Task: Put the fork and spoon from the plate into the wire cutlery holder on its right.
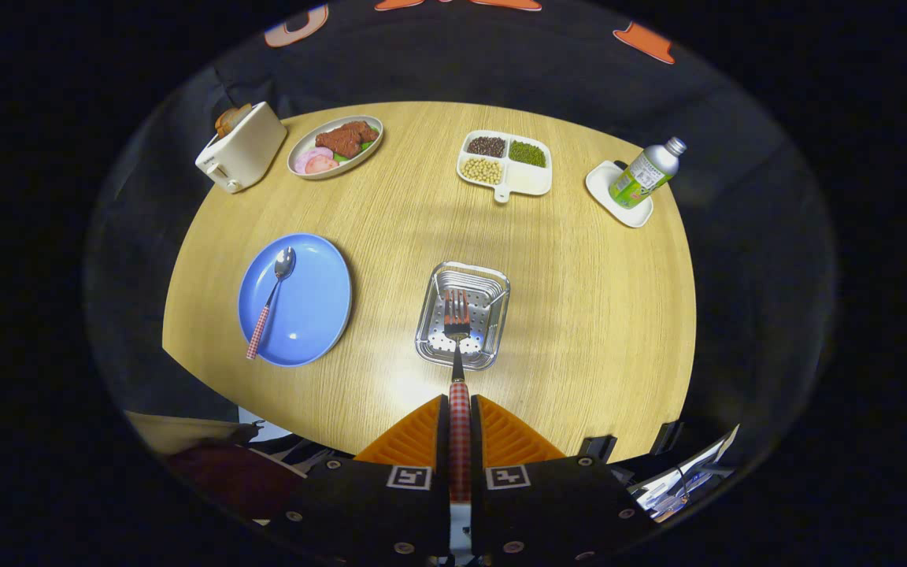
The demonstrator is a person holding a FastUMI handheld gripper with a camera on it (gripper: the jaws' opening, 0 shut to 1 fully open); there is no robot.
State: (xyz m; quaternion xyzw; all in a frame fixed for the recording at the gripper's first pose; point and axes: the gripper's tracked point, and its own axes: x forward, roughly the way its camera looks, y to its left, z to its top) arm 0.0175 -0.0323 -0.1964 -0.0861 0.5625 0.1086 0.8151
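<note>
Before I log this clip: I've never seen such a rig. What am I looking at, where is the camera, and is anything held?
A person carries a hand-held two-finger claw; the camera rides on it, looking forward along its fingers. The claw is shut on a fork with a red checked handle, its tines over the silver wire cutlery holder. To the holder's left, a matching spoon lies on the round blue plate. All rest on a round wooden table, with a white toaster, food dishes and a bottle beyond.
</note>
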